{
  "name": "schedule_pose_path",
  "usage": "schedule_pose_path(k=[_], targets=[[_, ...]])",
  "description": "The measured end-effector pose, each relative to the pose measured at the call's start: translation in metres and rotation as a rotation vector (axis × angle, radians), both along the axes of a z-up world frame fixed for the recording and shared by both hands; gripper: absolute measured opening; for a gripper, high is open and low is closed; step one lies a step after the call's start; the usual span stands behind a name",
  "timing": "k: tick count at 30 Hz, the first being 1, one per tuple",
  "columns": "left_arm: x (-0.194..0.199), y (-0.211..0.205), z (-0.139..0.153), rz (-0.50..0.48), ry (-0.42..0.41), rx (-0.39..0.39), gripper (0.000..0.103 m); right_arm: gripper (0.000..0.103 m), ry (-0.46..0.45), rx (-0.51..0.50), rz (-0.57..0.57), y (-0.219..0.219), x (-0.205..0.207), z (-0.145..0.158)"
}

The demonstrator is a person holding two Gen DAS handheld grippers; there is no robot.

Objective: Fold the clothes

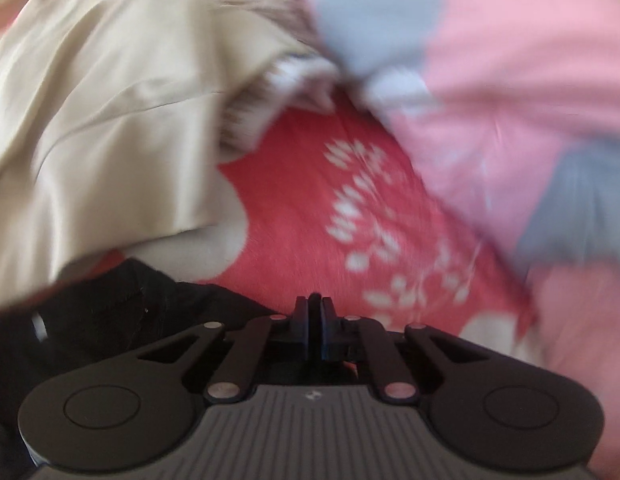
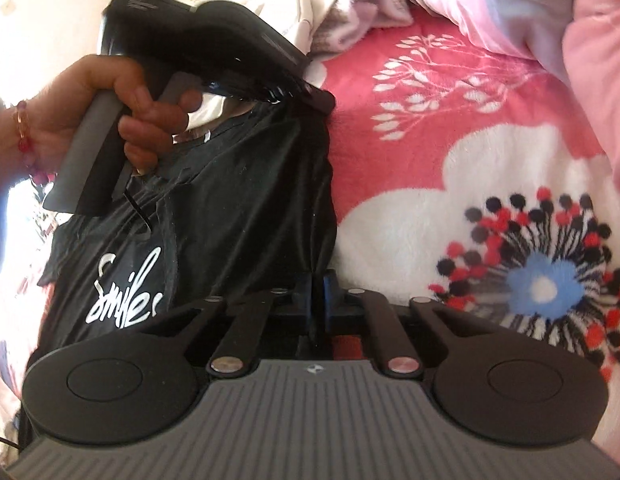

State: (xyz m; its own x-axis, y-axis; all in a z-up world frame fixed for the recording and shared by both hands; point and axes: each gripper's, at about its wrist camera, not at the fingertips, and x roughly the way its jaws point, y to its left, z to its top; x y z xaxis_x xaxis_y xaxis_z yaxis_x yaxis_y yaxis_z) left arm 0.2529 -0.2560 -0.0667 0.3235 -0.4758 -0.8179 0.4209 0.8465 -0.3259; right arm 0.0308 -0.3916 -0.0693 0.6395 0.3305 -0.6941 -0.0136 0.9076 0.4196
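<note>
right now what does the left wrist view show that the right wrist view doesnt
Only the left wrist view: a beige garment at the left and the left gripper's closed jaws from behind. Only the right wrist view: the person's hand on the left gripper's handle, white "Smiles" lettering on the black shirt, and the right gripper, shut on the shirt's edge. Both: the black shirt, the red floral blanket and the pink and grey quilt.

We hold both grippers angled downward: left gripper (image 1: 314, 304) jaws closed, right gripper (image 2: 318, 280) jaws closed; left hand (image 2: 109, 116) wraps its handle.
</note>
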Motion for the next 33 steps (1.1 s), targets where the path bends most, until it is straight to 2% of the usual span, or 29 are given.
schedule_pose_path(k=[4, 6, 7, 12, 13, 15, 16, 17, 18, 19, 21, 22, 23, 24, 25, 29, 31, 33], targets=[[0.013, 0.024, -0.007, 0.153, 0.037, -0.152, 0.006, 0.001, 0.012, 0.015, -0.039, -0.003, -0.004, -0.002], [0.016, 0.029, -0.012, 0.201, 0.025, -0.2, 0.005, 0.001, 0.016, 0.015, -0.055, -0.005, -0.005, -0.003], [0.017, 0.031, -0.013, 0.229, 0.014, -0.217, 0.001, 0.001, 0.018, 0.012, -0.059, -0.004, -0.006, -0.003], [0.03, 0.036, -0.018, 0.363, 0.004, -0.266, 0.001, 0.001, 0.022, -0.013, -0.063, -0.002, -0.008, -0.004], [0.032, 0.035, -0.017, 0.36, 0.015, -0.27, 0.002, 0.001, 0.021, -0.018, -0.061, -0.002, -0.009, -0.004], [0.034, 0.033, -0.016, 0.319, 0.065, -0.281, 0.014, 0.001, 0.017, -0.023, -0.059, -0.001, -0.01, -0.004], [0.033, 0.031, -0.013, 0.279, 0.08, -0.28, 0.025, 0.001, 0.016, -0.023, -0.059, -0.001, -0.01, -0.004], [0.031, 0.026, -0.01, 0.229, 0.078, -0.245, 0.039, 0.001, 0.016, -0.022, -0.06, -0.002, -0.01, -0.004], [0.03, 0.021, -0.006, 0.18, 0.075, -0.209, 0.043, 0.001, 0.017, -0.018, -0.061, -0.002, -0.009, -0.005], [0.028, 0.013, -0.004, 0.122, 0.056, -0.138, 0.046, 0.001, 0.017, -0.014, -0.062, -0.003, -0.009, -0.005], [0.023, -0.004, -0.001, 0.009, 0.02, 0.013, 0.046, 0.001, 0.018, -0.011, -0.063, -0.003, -0.007, -0.006], [0.019, -0.012, 0.0, -0.035, -0.001, 0.079, 0.038, 0.001, 0.017, -0.012, -0.062, -0.003, -0.008, -0.005], [0.015, -0.017, 0.0, -0.065, -0.024, 0.108, 0.012, 0.001, 0.015, -0.014, -0.061, -0.003, -0.009, -0.005], [0.014, -0.019, 0.0, -0.063, -0.023, 0.089, 0.004, 0.001, 0.012, -0.017, -0.062, -0.002, -0.01, -0.004], [0.013, -0.02, 0.0, -0.06, -0.022, 0.069, 0.005, 0.001, 0.008, -0.021, -0.063, -0.002, -0.01, -0.004], [0.024, 0.0, -0.012, 0.185, 0.052, -0.114, 0.005, 0.001, -0.011, -0.053, -0.066, 0.003, -0.014, -0.004], [0.029, 0.008, -0.024, 0.298, 0.089, -0.16, 0.004, 0.001, -0.017, -0.072, -0.065, 0.006, -0.016, -0.003], [0.033, 0.015, -0.027, 0.341, 0.113, -0.202, 0.011, 0.001, -0.018, -0.079, -0.066, 0.006, -0.018, -0.003]])
